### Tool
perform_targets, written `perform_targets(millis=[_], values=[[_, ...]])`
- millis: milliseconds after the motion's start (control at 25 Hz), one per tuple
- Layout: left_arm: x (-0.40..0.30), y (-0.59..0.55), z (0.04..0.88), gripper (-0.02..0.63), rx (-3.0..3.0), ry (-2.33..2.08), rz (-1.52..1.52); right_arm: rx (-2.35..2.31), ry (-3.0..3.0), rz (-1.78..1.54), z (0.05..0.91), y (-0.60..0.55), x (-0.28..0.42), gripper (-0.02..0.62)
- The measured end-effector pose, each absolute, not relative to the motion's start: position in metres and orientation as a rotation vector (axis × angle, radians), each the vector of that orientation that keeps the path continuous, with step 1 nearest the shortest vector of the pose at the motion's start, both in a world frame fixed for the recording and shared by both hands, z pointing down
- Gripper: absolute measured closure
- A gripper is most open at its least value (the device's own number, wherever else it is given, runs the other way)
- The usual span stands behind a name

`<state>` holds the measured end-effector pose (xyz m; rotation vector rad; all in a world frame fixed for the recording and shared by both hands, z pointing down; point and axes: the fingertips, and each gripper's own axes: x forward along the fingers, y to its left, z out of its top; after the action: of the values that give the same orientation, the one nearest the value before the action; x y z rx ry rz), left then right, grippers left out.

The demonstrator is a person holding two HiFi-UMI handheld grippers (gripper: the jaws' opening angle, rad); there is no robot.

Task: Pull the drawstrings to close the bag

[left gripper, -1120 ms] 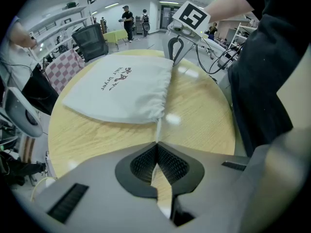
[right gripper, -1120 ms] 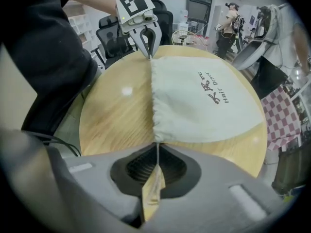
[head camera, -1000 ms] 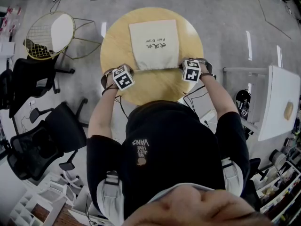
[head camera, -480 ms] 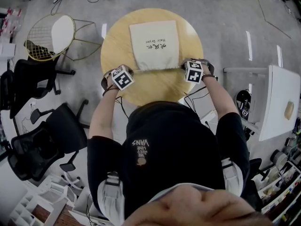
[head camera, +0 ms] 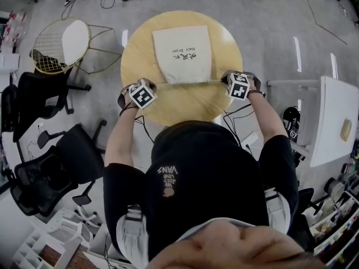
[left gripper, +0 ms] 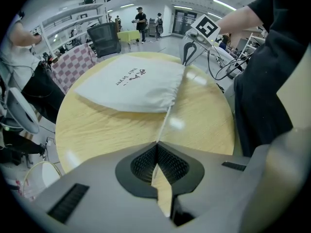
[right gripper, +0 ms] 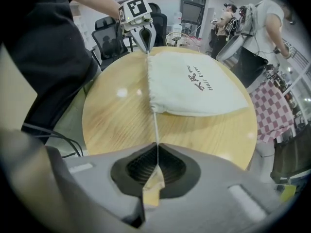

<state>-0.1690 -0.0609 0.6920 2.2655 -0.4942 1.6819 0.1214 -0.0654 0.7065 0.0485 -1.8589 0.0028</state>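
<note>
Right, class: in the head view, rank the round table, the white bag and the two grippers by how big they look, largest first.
1. Round table
2. White bag
3. Left gripper and right gripper: they look alike, so unranked.

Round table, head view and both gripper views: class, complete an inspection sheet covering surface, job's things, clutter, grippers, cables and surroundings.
Surface: round wooden table.
Job's things: white drawstring bag printed "Hair Dryer", lying flat, mouth puckered; left drawstring and right drawstring stretched taut.
Clutter: nothing seen.
Grippers: left gripper shut on left drawstring; right gripper shut on right drawstring.
Cables: black cables hang beneath right gripper.
Surroundings: office chairs, wire chair, white table.
</note>
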Motion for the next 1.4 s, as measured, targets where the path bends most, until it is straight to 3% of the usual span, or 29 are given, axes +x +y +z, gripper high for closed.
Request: perform_targets(millis=[760, 1400], values=[[-0.175, -0.042, 0.704, 0.597, 2.224, -0.45, 1.525, 0.102, -1.856, 0.047, 0.706, -0.065, 0.15, 0.595], [-0.21, -0.058, 0.68, 0.597, 2.187, -0.59, 1.619, 0.088, -1.823, 0.042, 0.71, -0.058, 0.168, 0.595]])
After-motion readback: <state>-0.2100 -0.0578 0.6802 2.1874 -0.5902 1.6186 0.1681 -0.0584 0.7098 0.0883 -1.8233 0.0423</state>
